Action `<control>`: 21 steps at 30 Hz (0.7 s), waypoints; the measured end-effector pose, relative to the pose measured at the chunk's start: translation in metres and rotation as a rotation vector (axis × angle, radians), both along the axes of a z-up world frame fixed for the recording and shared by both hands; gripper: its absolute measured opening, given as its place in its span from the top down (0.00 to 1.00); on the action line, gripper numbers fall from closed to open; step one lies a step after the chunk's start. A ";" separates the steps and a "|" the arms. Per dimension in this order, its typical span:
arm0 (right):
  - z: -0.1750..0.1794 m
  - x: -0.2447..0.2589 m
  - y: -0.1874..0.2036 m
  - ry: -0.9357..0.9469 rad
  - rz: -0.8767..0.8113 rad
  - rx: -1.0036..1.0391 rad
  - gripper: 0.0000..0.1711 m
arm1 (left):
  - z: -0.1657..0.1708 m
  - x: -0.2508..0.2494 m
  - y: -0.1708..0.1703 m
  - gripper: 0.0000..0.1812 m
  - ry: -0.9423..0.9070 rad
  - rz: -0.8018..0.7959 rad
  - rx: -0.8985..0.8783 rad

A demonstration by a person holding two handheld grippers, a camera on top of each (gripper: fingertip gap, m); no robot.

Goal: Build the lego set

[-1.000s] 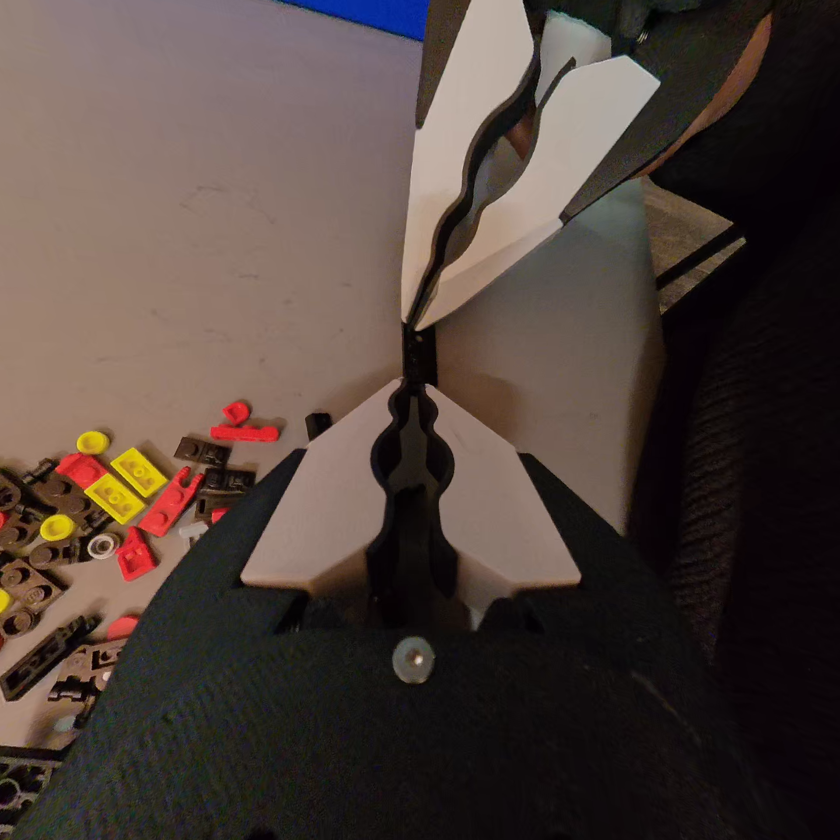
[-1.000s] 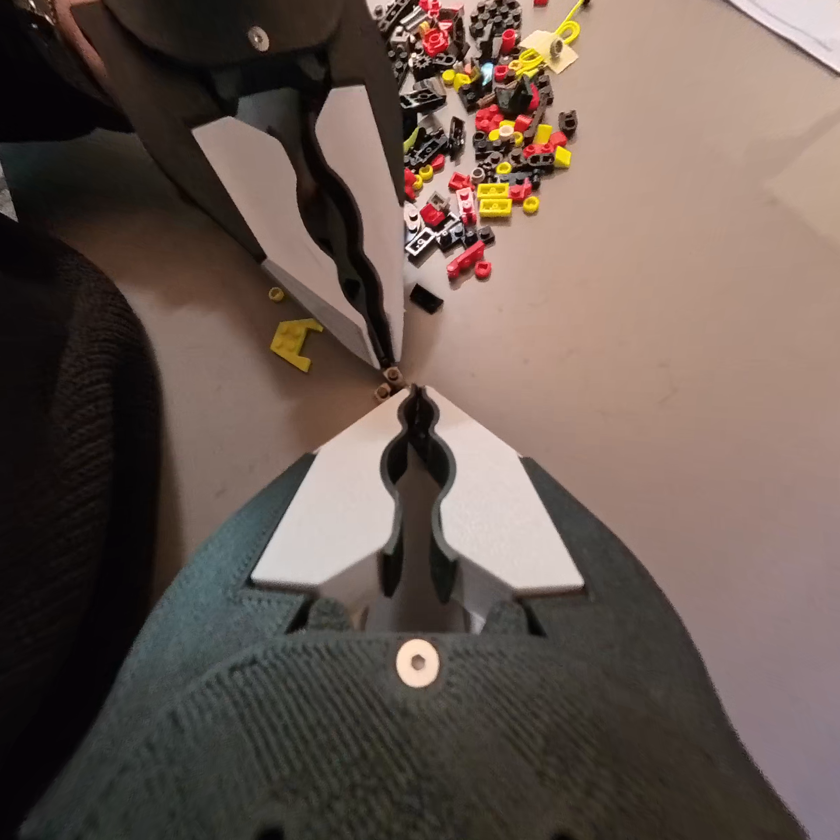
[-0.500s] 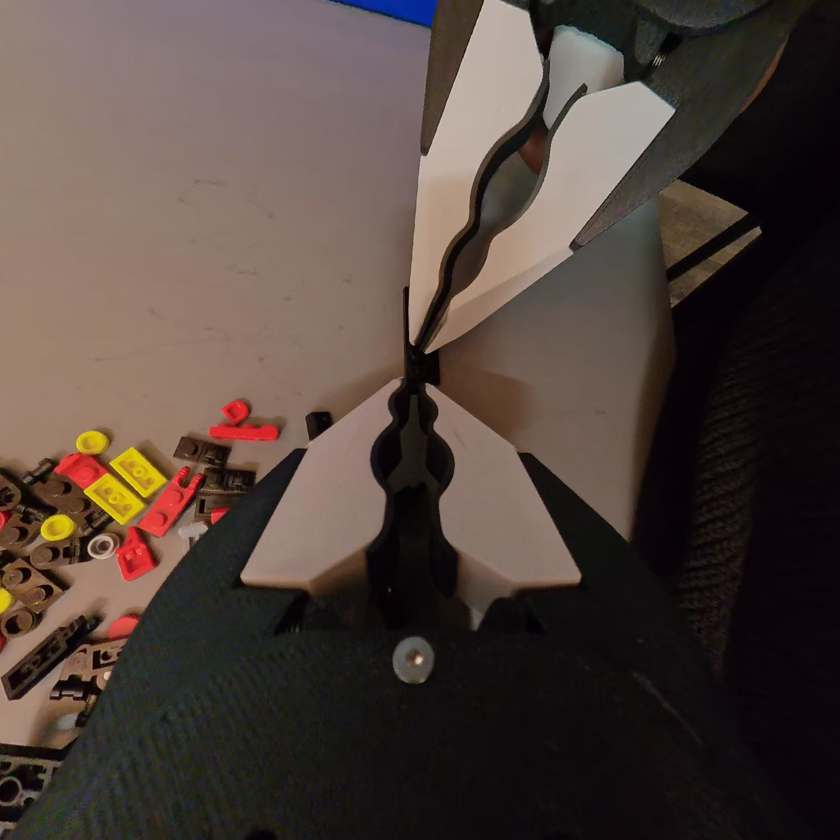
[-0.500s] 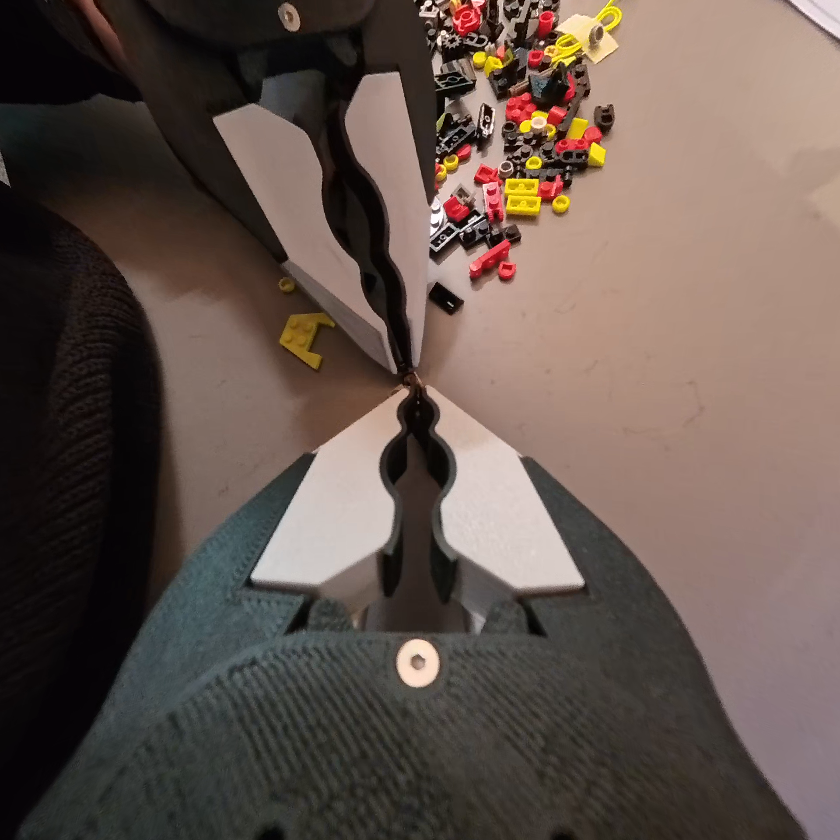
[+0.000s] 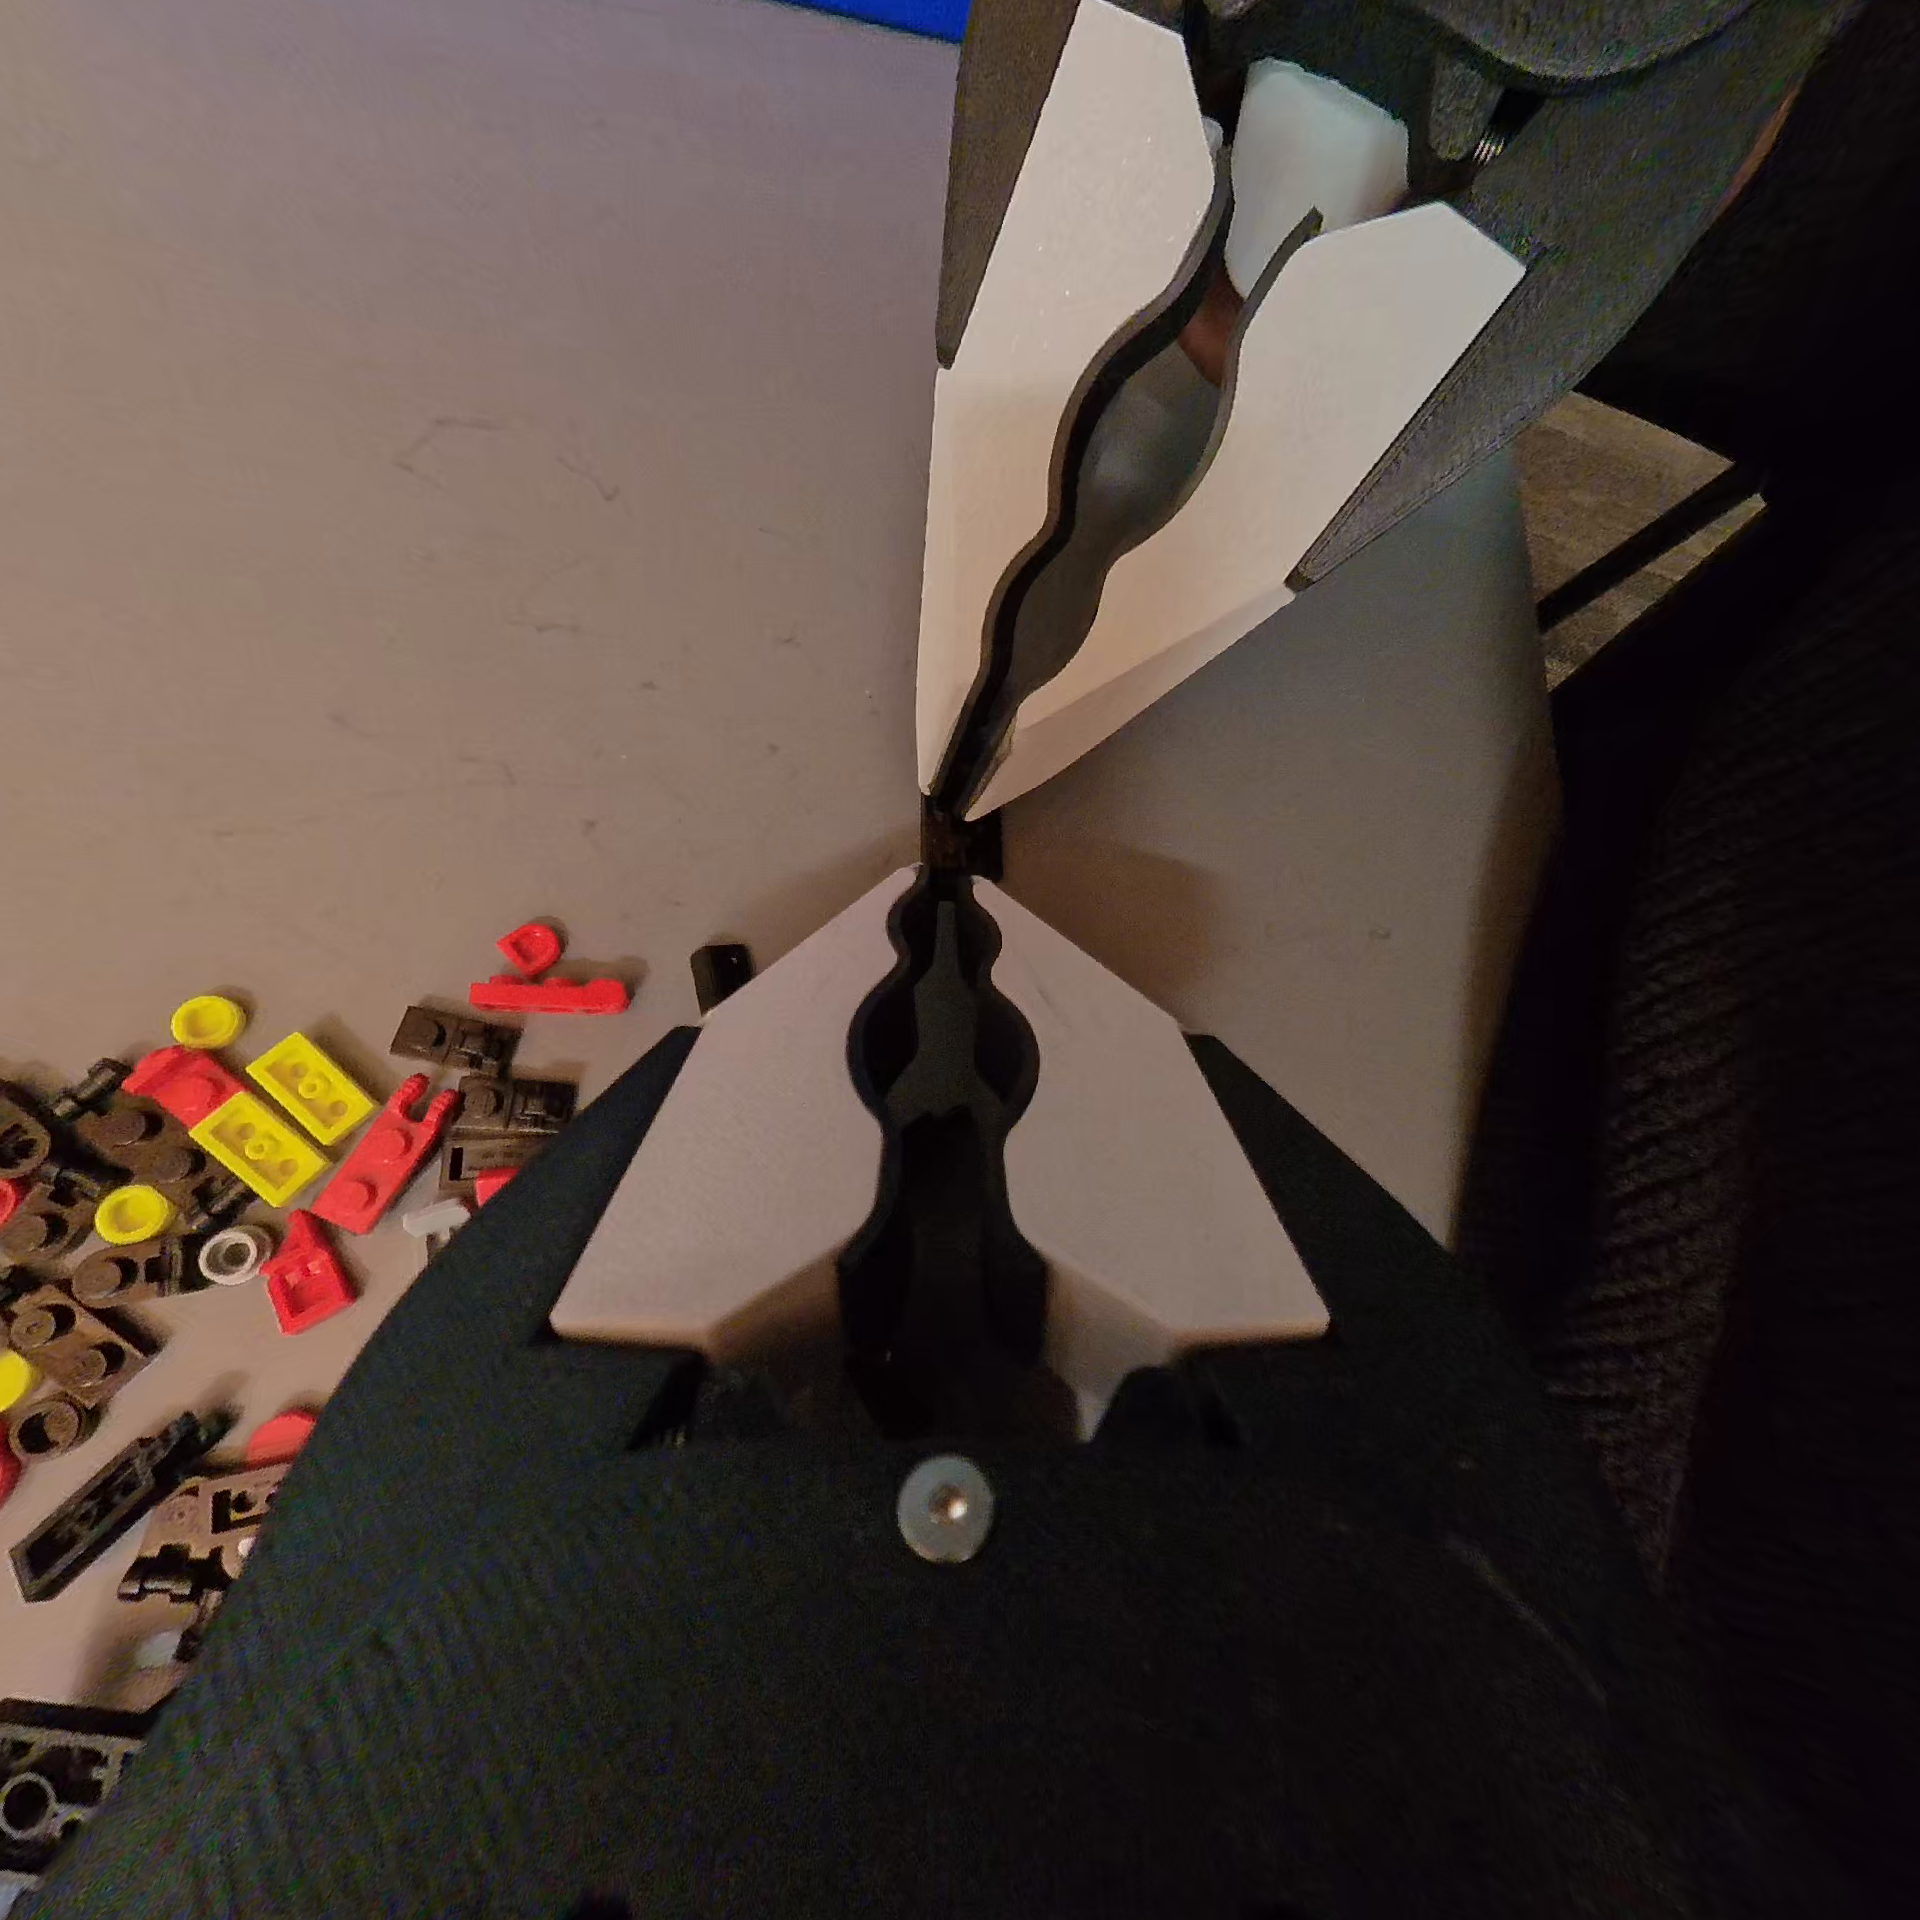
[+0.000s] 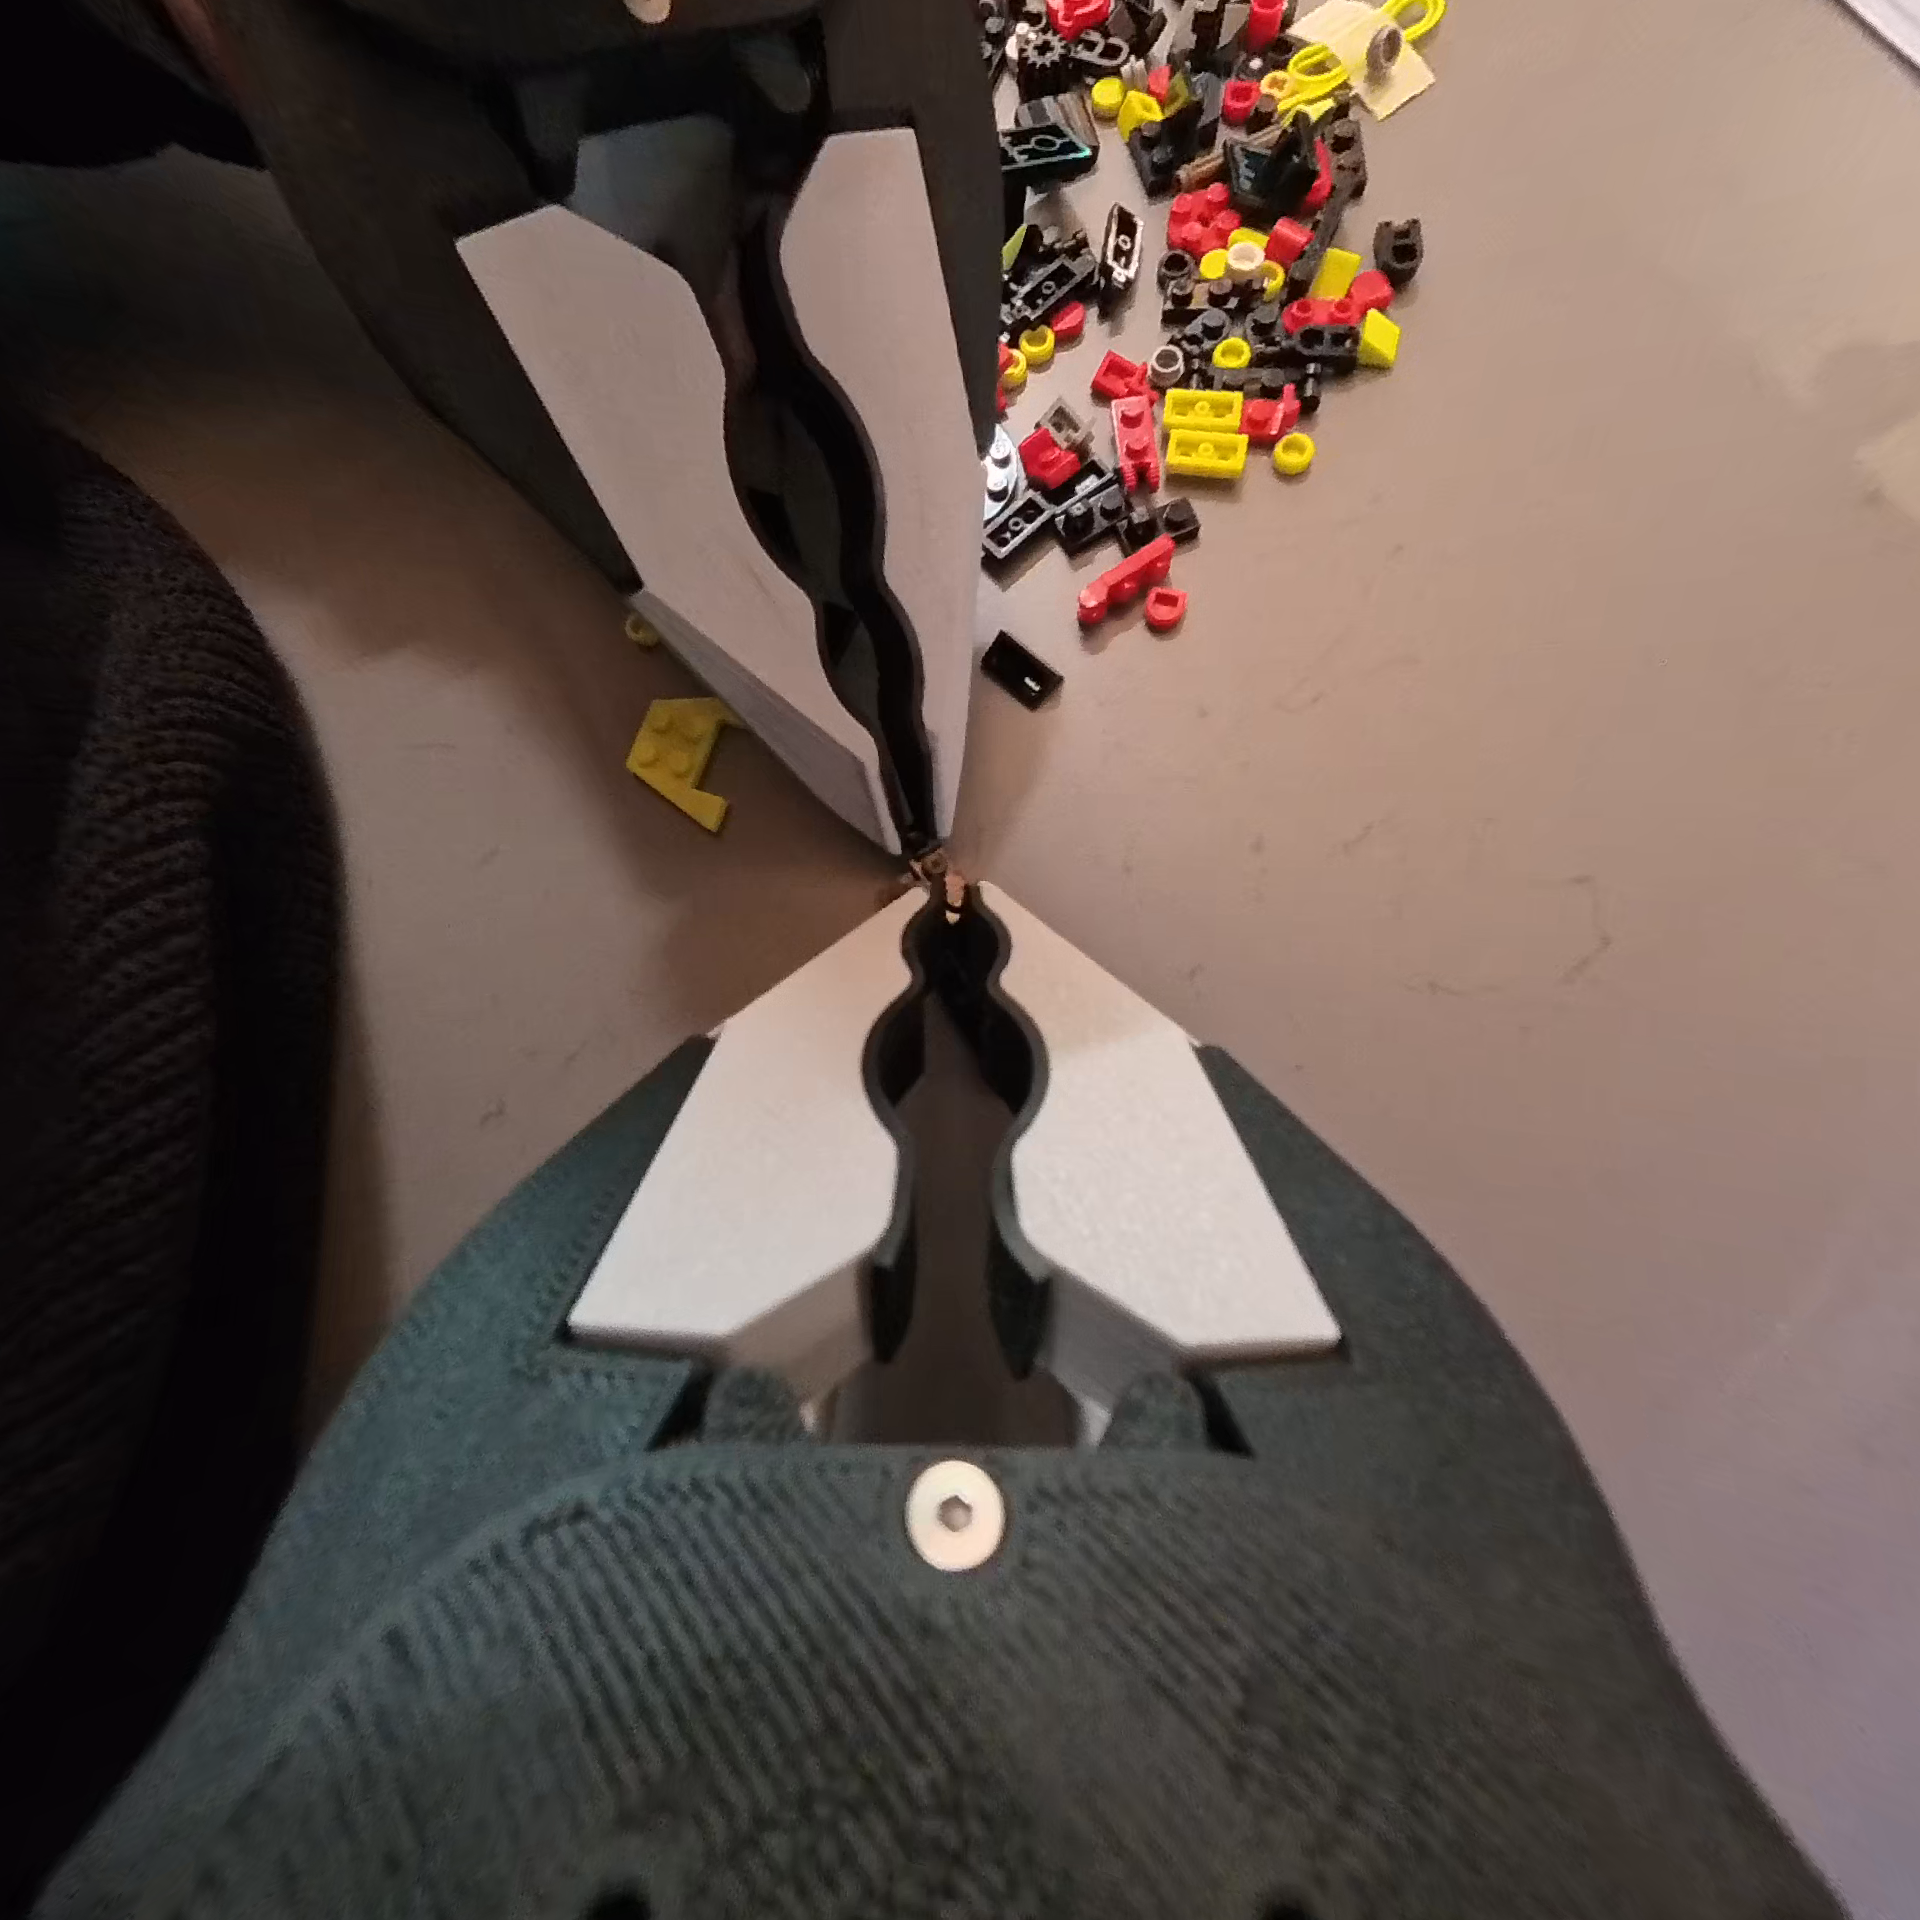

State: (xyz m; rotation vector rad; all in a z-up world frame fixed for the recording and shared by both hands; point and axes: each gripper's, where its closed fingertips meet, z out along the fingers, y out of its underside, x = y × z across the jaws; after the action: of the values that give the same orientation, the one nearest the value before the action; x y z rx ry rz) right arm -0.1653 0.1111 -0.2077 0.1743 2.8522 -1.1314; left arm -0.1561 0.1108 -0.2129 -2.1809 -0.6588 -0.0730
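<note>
White fingers of the left gripper (image 5: 951,878) and right gripper (image 6: 961,896) meet tip to tip above the tan table (image 5: 436,499), each pair pinched together on a small dark lego piece (image 5: 954,840), the right gripper angling down from above in the left wrist view. To the left on the table lies the loose pile of red, yellow and black lego parts (image 5: 239,1153); a yellow wedge plate (image 6: 677,761) lies apart. No writing is readable.

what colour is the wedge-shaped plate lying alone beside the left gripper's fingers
Yellow. The wedge plate shows best in the right wrist view.
</note>
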 end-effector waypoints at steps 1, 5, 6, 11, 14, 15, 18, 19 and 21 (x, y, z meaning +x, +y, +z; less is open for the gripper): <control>0.000 0.000 0.000 0.003 0.002 0.001 0.99 | 0.000 0.000 0.000 0.99 0.001 -0.001 -0.001; 0.000 0.001 0.000 0.012 0.008 0.008 0.99 | 0.000 0.001 0.000 0.99 0.005 -0.004 -0.004; 0.000 0.001 0.000 0.015 0.010 0.011 0.99 | 0.000 0.001 0.000 0.99 0.006 -0.004 -0.005; 0.000 0.002 0.001 0.039 0.011 0.030 0.99 | 0.000 0.001 0.000 0.99 0.006 -0.002 -0.017; -0.001 0.002 0.001 0.055 0.010 0.046 0.99 | -0.001 0.001 0.000 0.99 -0.007 0.003 -0.024; -0.001 0.002 0.001 0.057 0.010 0.050 0.99 | -0.001 0.002 0.000 0.99 -0.009 0.001 -0.027; -0.001 0.003 0.002 0.066 0.014 0.065 1.00 | -0.001 0.003 0.000 0.99 -0.025 -0.002 -0.027; -0.001 0.003 0.002 0.065 0.011 0.066 1.00 | -0.001 0.003 0.000 0.99 -0.031 0.002 -0.024; -0.001 0.003 0.002 0.064 0.009 0.068 1.00 | -0.001 0.003 0.000 0.99 -0.040 0.005 -0.022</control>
State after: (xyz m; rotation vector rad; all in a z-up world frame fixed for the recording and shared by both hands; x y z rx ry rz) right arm -0.1624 0.1133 -0.2091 0.1319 2.9462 -1.0583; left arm -0.1528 0.1113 -0.2134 -2.2040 -0.6909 -0.1076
